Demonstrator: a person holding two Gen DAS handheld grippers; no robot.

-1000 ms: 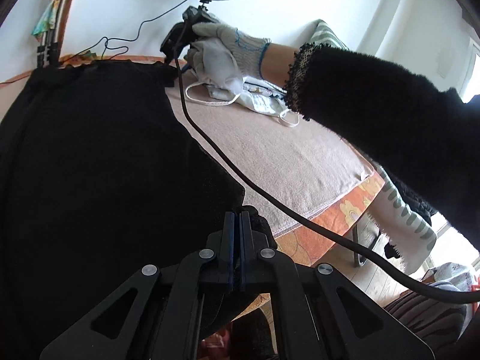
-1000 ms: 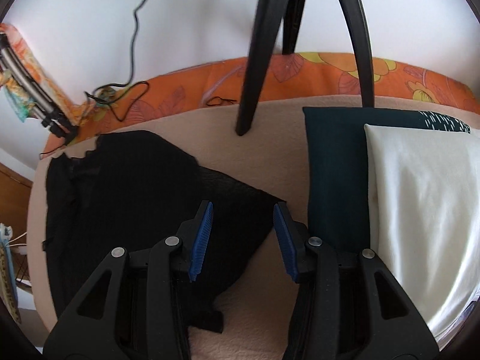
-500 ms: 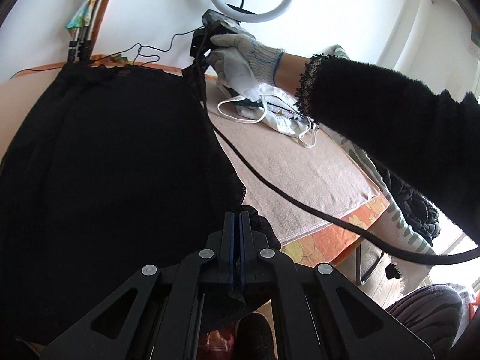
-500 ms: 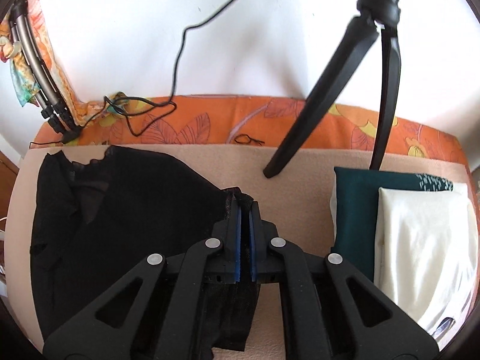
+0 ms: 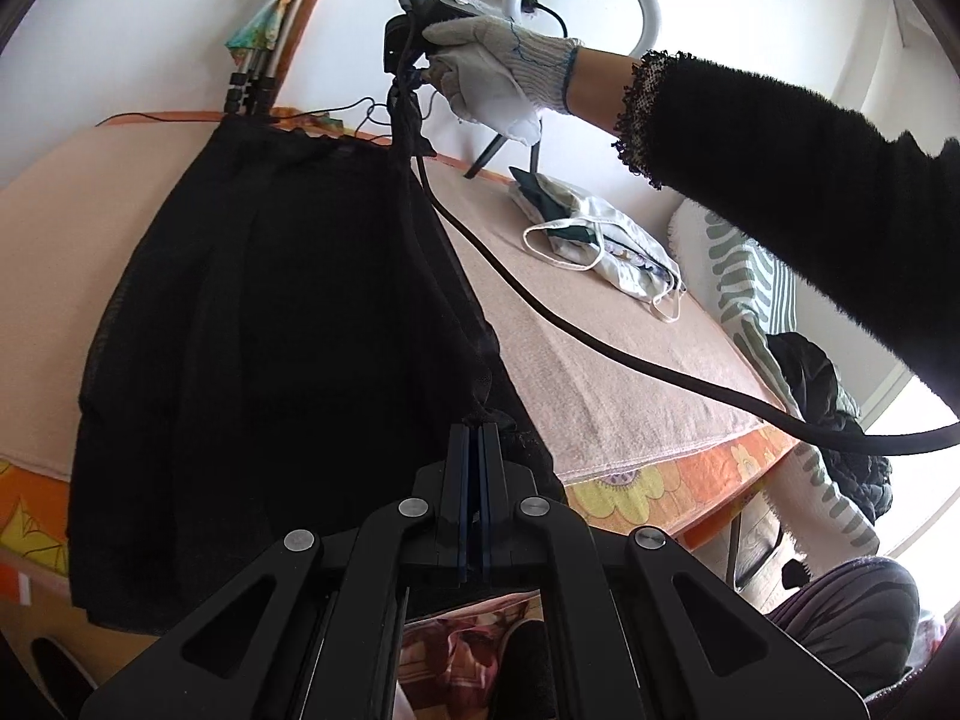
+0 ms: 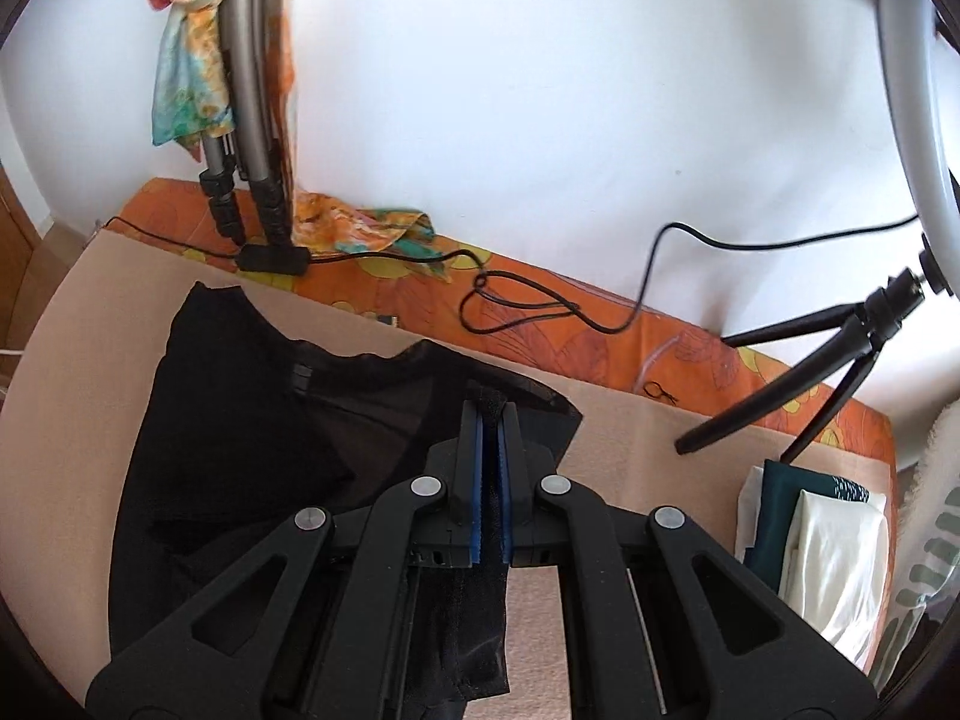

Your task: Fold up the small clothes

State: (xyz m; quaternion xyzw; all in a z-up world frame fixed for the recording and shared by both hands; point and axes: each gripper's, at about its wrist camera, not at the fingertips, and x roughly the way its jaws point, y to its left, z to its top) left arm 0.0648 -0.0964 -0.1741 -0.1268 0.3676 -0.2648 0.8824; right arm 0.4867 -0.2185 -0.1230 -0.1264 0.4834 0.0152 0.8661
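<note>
Both hand-held grippers pinch one edge of a black garment and hold it up off the table.

The left hand-held gripper (image 5: 478, 450) is closed tight on a corner of the sheer black garment (image 5: 270, 312), whose top edge runs taut to the right hand-held gripper (image 5: 408, 69), held by a gloved hand (image 5: 498, 72). In the right wrist view, the right hand-held gripper (image 6: 491, 438) is clamped on a bunched bit of the same cloth (image 6: 252, 420), the rest draping onto the beige cover of the table (image 6: 78, 324). A stack of folded clothes (image 6: 822, 528) lies well apart at the right, near a ring light (image 5: 579, 6) on its tripod (image 6: 828, 360). A black cable (image 5: 600, 342) hangs across the table.
</note>
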